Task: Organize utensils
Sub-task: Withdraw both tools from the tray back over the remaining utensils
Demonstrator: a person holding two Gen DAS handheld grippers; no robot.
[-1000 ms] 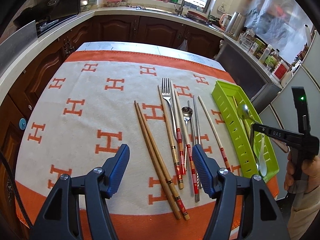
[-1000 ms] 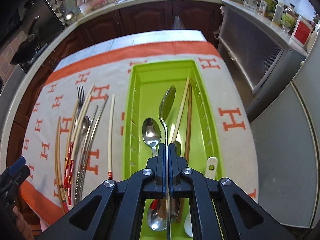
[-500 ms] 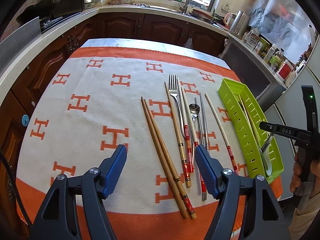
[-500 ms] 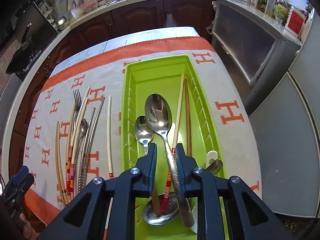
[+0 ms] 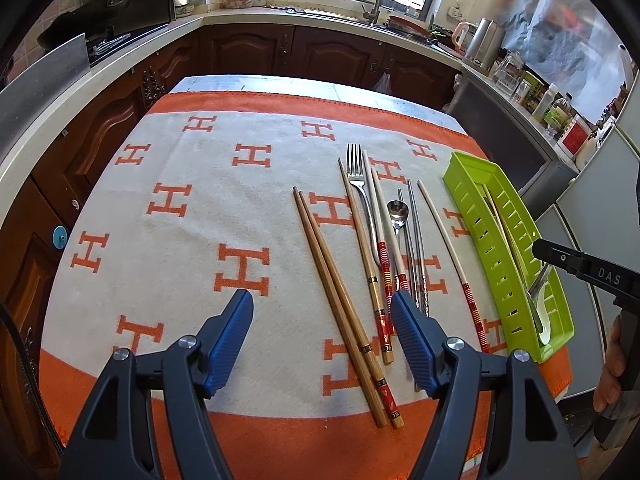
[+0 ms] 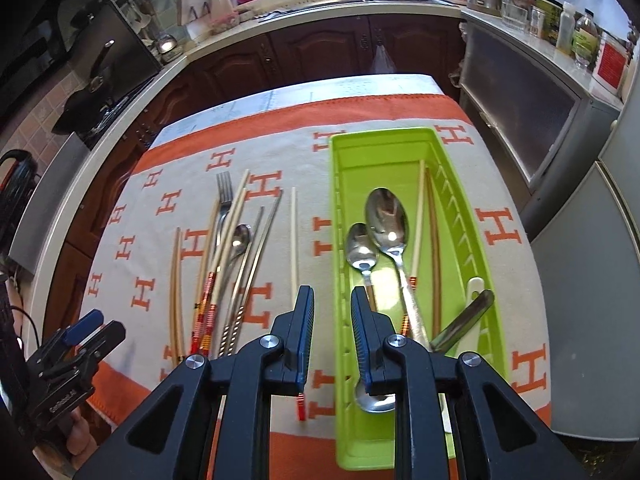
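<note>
Spoon handles (image 6: pixel 414 320) hidden behind right tool (image 6: pixel 331 340), tray (image 6: pixel 400 456) near end cut off, tray contents mostly hidden in left view

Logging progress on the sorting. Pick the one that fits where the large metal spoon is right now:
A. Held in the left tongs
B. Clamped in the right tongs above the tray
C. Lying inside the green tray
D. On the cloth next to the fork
C: the large spoon lies in the green tray beside a smaller spoon, while the right tongs stand open with nothing between them, as do the left tongs.
</note>
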